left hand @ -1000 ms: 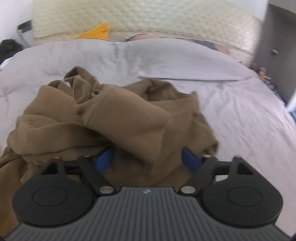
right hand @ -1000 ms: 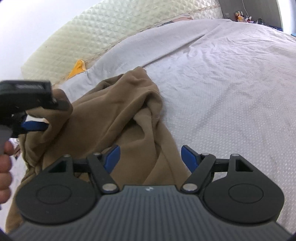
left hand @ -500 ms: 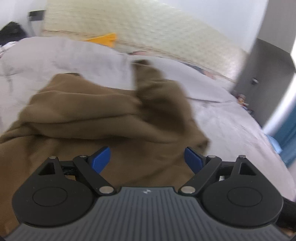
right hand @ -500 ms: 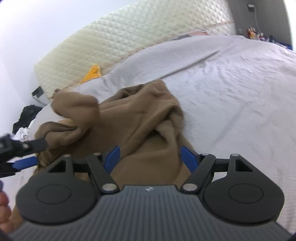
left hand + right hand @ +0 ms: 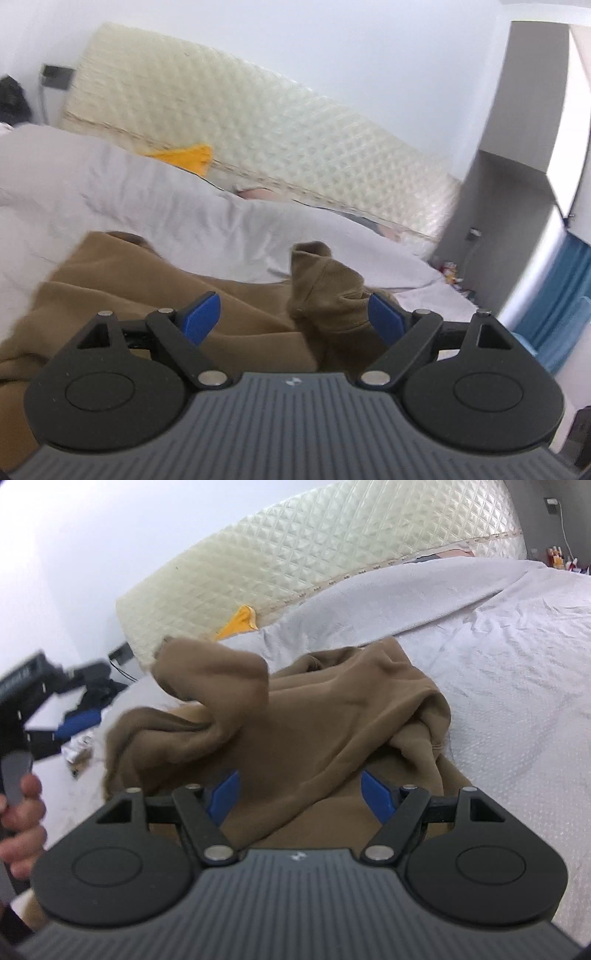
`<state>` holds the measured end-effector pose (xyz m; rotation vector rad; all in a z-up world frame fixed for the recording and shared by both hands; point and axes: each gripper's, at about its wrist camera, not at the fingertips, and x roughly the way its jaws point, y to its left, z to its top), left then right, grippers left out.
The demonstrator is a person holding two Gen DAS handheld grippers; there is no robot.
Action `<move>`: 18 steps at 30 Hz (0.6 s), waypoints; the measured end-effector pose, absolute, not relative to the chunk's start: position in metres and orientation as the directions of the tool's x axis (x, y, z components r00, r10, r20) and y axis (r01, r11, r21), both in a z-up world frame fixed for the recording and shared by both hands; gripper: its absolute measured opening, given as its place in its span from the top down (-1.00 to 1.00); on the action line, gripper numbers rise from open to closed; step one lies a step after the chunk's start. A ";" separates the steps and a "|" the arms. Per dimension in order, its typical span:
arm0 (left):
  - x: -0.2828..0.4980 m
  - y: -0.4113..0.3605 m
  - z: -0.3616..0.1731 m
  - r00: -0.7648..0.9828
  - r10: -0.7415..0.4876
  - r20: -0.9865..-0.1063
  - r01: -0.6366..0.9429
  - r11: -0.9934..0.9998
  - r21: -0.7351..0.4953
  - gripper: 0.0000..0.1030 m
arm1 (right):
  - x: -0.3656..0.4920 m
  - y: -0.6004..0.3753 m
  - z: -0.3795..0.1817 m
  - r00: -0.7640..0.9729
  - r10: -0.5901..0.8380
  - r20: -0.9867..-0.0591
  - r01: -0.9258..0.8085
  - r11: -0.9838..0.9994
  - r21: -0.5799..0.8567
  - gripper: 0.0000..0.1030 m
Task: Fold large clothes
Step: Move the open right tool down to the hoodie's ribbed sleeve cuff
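Observation:
A large brown sweatshirt (image 5: 332, 716) lies crumpled on the grey bedspread (image 5: 517, 635). In the left wrist view it (image 5: 184, 306) fills the lower middle, with a raised cuffed sleeve end (image 5: 325, 280) near the right fingertip. My left gripper (image 5: 295, 319) is open, jaws wide, low over the cloth and gripping nothing. My right gripper (image 5: 301, 794) is open too, with brown cloth lying between its blue fingertips but not clamped. The left gripper also shows blurred at the far left of the right wrist view (image 5: 44, 716), beside a lifted sleeve fold (image 5: 214, 679).
A quilted cream headboard (image 5: 277, 147) runs along the back of the bed. An orange item (image 5: 184, 157) is tucked at the bed's head. Dark clothes (image 5: 96, 690) lie off the bed's left side. A grey cabinet (image 5: 517, 166) and blue curtain (image 5: 561, 302) stand right.
My left gripper has tilted up and swung right, so the view shows more headboard and wall. The sleeve fold has risen and shifted right. My right gripper has moved closer over the sweatshirt.

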<state>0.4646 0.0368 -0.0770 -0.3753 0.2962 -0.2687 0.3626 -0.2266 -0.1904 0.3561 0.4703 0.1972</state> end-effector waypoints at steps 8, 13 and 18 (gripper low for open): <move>0.506 0.034 -0.125 0.817 -0.430 -0.384 0.216 0.846 -0.488 -0.36 | 0.391 -0.230 -0.216 0.854 0.210 -0.477 -0.047 0.942 0.331 -0.46; 0.516 0.036 -0.148 0.777 -0.474 -0.414 0.199 0.809 -0.554 -0.26 | 0.397 -0.240 -0.222 0.859 0.149 -0.489 0.020 0.946 0.324 -0.43; 0.510 0.034 -0.157 0.760 -0.483 -0.434 0.187 0.803 -0.566 -0.25 | 0.393 -0.263 -0.219 0.868 0.089 -0.488 0.110 0.925 0.363 -0.43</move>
